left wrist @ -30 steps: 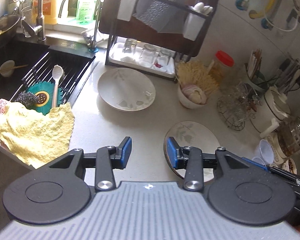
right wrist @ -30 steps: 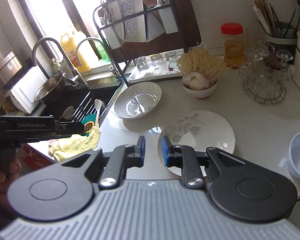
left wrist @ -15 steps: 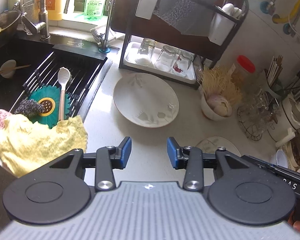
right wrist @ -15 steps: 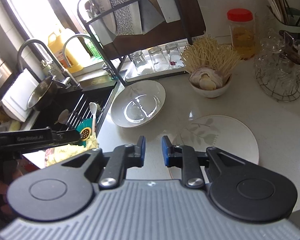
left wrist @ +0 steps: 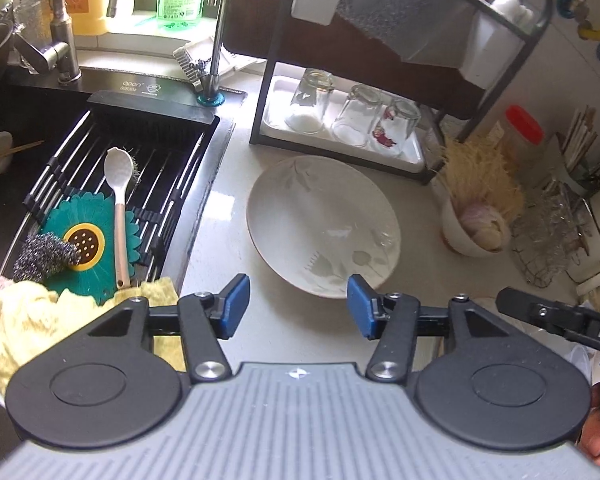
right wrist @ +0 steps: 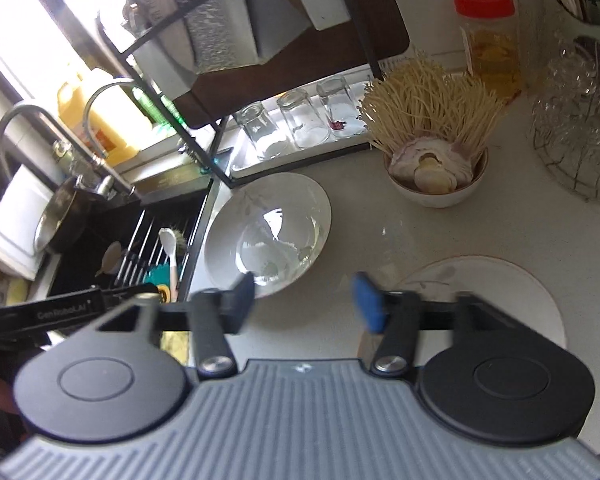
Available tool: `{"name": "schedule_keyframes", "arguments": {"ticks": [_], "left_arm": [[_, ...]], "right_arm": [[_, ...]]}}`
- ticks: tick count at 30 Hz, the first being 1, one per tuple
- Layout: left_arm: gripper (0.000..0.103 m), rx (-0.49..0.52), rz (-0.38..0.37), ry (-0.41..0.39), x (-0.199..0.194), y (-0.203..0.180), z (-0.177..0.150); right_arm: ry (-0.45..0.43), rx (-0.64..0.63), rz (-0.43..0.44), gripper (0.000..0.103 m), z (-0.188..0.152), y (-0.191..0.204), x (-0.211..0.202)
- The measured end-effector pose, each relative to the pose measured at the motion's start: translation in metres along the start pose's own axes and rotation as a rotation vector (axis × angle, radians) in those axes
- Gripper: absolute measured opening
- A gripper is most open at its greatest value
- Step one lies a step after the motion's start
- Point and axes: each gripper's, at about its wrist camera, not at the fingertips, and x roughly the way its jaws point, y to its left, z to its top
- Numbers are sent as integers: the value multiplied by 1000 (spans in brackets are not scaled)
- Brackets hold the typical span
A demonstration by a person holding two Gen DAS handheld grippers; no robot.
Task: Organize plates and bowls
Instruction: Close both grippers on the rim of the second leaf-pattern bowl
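- Your deep plate (left wrist: 324, 224) sits alone on the worktop (left wrist: 300, 328), at twelve o'clock from the left tongs (left wrist: 298, 306).
- The flat plate (right wrist: 500, 292) lies at four o'clock from it, unstacked.
- Both tongs have just been opening, released and empty; the right tongs (right wrist: 308, 300) hover between the plates.

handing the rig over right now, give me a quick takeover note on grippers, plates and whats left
Left gripper: open, jaws just widened, nothing between them, near edge of deep plate.
Right gripper: open, jaws just widened, empty, beside flat plate.
Deep plate lies on the counter by the sink; flat plate lies apart from it, to its right.
Done: nothing stacked yet.
Left: grasp and organize both plates.
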Motion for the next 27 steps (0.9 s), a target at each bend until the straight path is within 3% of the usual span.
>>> {"name": "schedule_keyframes", "arguments": {"ticks": [3, 10, 21, 23, 27], "left_arm": [[60, 2, 20, -16, 20, 7, 14], [60, 44, -7, 41, 75, 25, 50], [60, 96, -53, 156, 148, 41, 69], [60, 141, -28, 143, 154, 37, 72], [59, 158, -53, 154, 168, 37, 81]], "right_arm": [[17, 36, -9, 66, 6, -3, 22], [2, 94, -13, 66, 21, -5, 66], [55, 104, -63, 64, 36, -3, 133], [66, 108, -82, 62, 38, -5, 140], [92, 127, -102, 57, 38, -10, 153]]}}
